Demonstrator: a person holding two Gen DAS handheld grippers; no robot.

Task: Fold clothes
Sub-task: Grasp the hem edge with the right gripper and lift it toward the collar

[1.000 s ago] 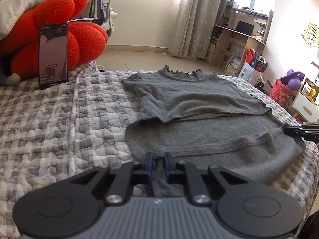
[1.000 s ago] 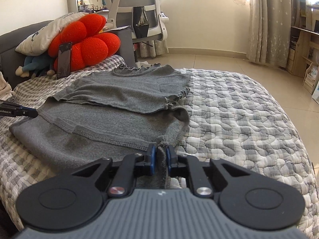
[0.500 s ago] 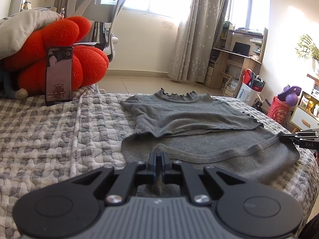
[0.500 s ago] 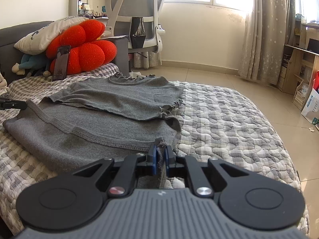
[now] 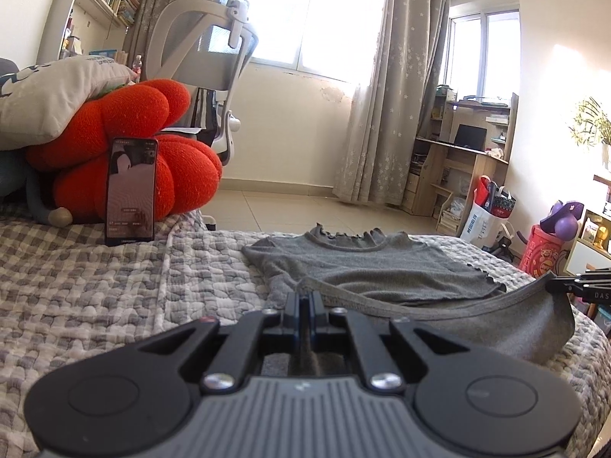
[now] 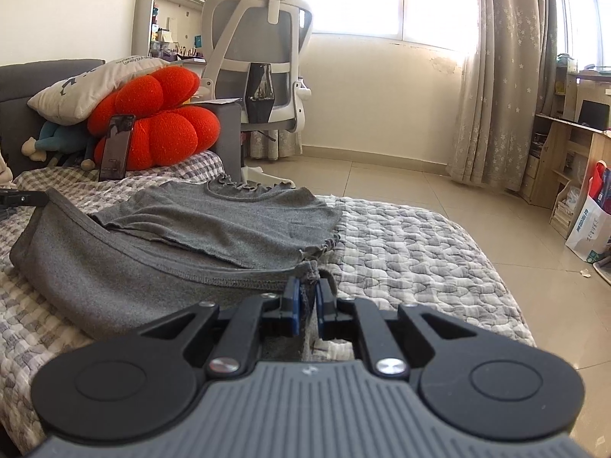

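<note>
- Grey top (image 6: 214, 229) lies spread on the quilted bed (image 6: 412, 236), mid-frame in both views, with its frilled neckline at the far end and its near hem lifted off the quilt
- Left tool (image 5: 304, 307), low centre of the left wrist view, is pinched tight on one hem corner; the right tool (image 6: 305, 301), low centre of the right wrist view, is clamped on the other corner, cloth bunched between its blue pads
- Between the two grips the hem sags in a loose arc above the flat upper half of the top
- Step in hand, as I judge it: carrying the bottom edge over toward the neckline for a crosswise fold
- Next move calls for both tools to travel forward together, keeping the hem taut and level, then lowering it square before letting go
- Farther off, upper left: a phone (image 5: 131, 191) propped against a red cushion (image 5: 183, 175)
</note>
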